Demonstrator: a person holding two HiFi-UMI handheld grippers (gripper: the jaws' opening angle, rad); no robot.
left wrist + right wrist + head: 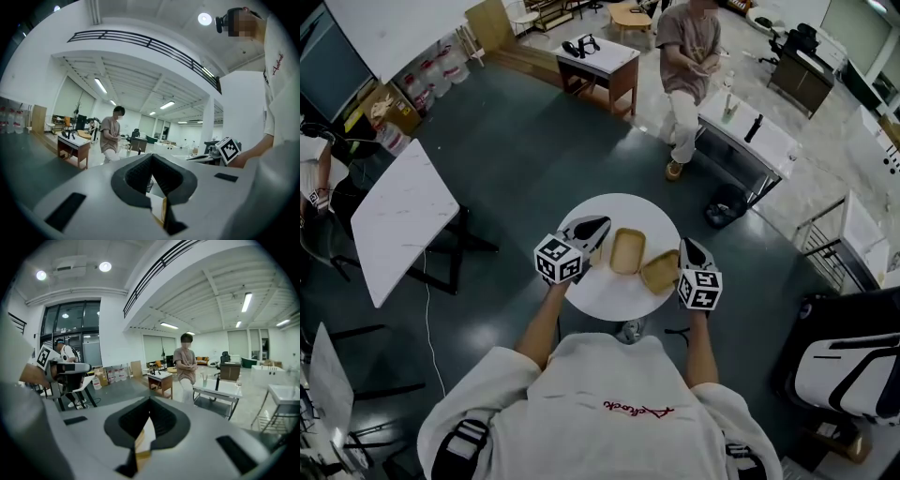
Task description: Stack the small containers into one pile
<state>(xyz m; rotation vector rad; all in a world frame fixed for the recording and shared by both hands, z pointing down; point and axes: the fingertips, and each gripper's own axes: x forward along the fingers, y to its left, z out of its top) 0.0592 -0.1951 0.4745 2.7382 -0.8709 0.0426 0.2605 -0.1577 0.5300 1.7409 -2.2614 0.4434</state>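
Gripping a thin tan wall, the left claw (153, 183) was clenched on the rim of the left container (627, 250), a sliver of which showed between its dark pads in the left gripper view. The right claw (146, 427) was likewise clenched on the rim of the right container (660, 272), with a tan-and-white edge pinched between its pads. From the head view both shallow tan containers showed side by side against the round white counter (609, 292), close together. The right one was turned at an angle to the left one. Whether either rested on the top or was held just off it could not be told. Each claw carried a marker cube (559, 260) printed with black-and-white square codes and no letters. The only writing in sight was a line of red cursive across the back of the wearer's white shirt (609, 427), too small and slanted to read with any certainty. Beyond the counter a person (684, 56) in a brown top stood between two desks on the dark floor.
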